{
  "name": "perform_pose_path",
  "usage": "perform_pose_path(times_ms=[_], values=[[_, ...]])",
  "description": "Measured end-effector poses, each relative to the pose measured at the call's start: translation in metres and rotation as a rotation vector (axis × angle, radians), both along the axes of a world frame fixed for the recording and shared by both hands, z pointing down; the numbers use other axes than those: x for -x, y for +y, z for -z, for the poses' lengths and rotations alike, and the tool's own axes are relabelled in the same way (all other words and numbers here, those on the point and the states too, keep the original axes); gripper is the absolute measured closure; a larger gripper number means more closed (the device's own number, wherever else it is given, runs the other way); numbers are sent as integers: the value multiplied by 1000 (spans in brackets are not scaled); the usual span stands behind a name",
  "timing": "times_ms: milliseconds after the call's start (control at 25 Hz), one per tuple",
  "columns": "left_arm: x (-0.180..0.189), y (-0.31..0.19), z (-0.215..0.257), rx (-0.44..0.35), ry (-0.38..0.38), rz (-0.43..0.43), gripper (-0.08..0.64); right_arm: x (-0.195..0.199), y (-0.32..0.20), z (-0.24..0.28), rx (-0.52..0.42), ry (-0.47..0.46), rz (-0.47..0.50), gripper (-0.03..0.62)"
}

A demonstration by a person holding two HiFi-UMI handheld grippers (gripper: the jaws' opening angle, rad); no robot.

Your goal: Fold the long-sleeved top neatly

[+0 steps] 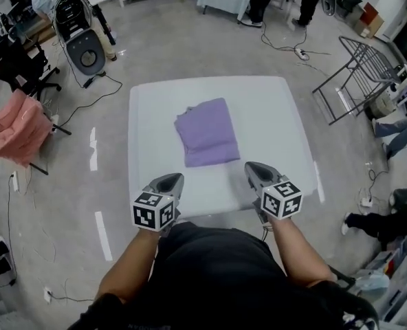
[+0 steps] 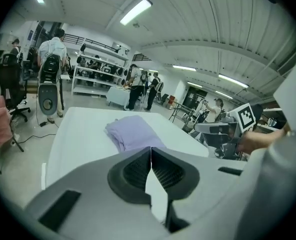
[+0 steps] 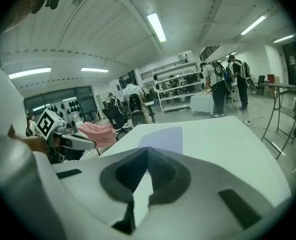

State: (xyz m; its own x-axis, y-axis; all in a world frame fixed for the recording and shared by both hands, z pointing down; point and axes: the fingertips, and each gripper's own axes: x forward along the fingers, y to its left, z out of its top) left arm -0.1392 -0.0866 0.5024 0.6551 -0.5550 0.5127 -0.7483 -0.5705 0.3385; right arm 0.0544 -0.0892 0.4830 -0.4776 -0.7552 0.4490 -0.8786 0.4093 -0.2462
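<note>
Head view, top: the long-sleeved top [image 1: 207, 133] lies as a compact purple rectangle at the middle of the table [image 1: 286, 115]. It looks fully folded, so the task is probably finished.
Head view, grippers: the left gripper [image 1: 170, 179] and right gripper [image 1: 254, 168] hang over the table's near edge, well apart from the top; nothing seems left for them to grasp.
Left gripper view: jaws together and empty, with the top beyond them at mid-table.
Right gripper view: jaws together and empty, aimed across the table towards the top.
</note>
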Motion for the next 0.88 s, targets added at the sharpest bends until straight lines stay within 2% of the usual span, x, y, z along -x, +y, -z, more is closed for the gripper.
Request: perform_pose_path(times_ms=[280,560,880], values=[[-9,17,15,-38,8,72,552,0,15,16,-34,12,83,589],[-32,32,32,-77,-1,93,552,-14,27,27,-58,-19,109,588],[-35,46,38,-90,-16,130,552,-20,45,27,-64,-12,136,589]])
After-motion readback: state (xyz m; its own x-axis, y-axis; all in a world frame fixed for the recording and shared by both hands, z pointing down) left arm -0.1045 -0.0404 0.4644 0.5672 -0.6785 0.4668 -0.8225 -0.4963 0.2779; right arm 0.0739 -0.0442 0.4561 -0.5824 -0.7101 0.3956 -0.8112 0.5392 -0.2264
